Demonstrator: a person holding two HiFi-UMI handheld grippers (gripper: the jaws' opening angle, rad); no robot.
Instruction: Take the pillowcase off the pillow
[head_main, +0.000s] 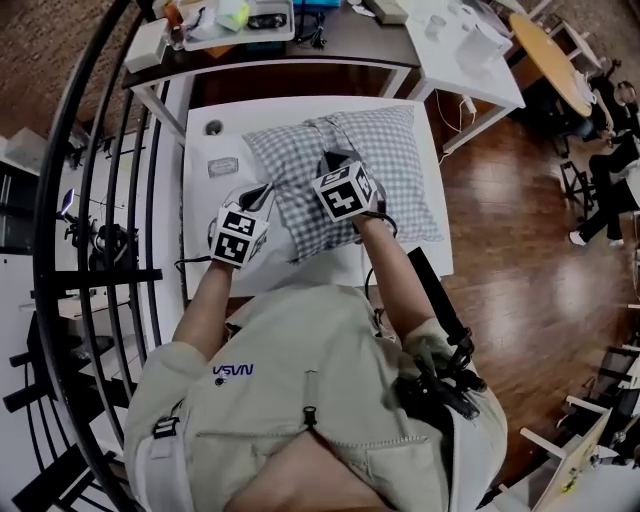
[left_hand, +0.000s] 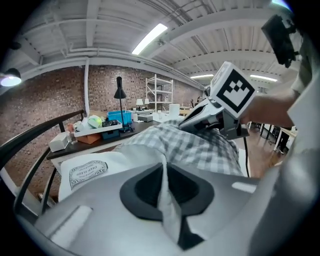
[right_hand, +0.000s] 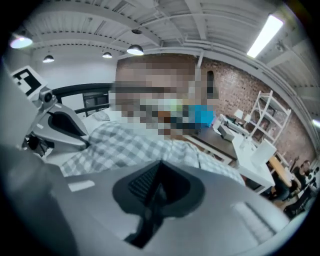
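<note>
**Grippers closed, case not yet off**

Nearest, the left gripper (left_hand: 164, 172) is clamped on a white fold (left_hand: 169, 205) (pillow or lining, unclear). The right gripper (right_hand: 159, 172) is closed, nothing seen pinched. The checked pillowcase (head_main: 380, 160) lies mid-table (head_main: 198, 200), long axis left edge to right edge, mouth probably left. Risk: pulling drags the unpinned pillow along.

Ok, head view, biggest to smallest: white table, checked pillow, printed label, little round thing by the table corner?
1. white table
2. checked pillow
3. printed label
4. round thing
All lie on the same surface, so nearness to the camera hardly skews this.
</note>
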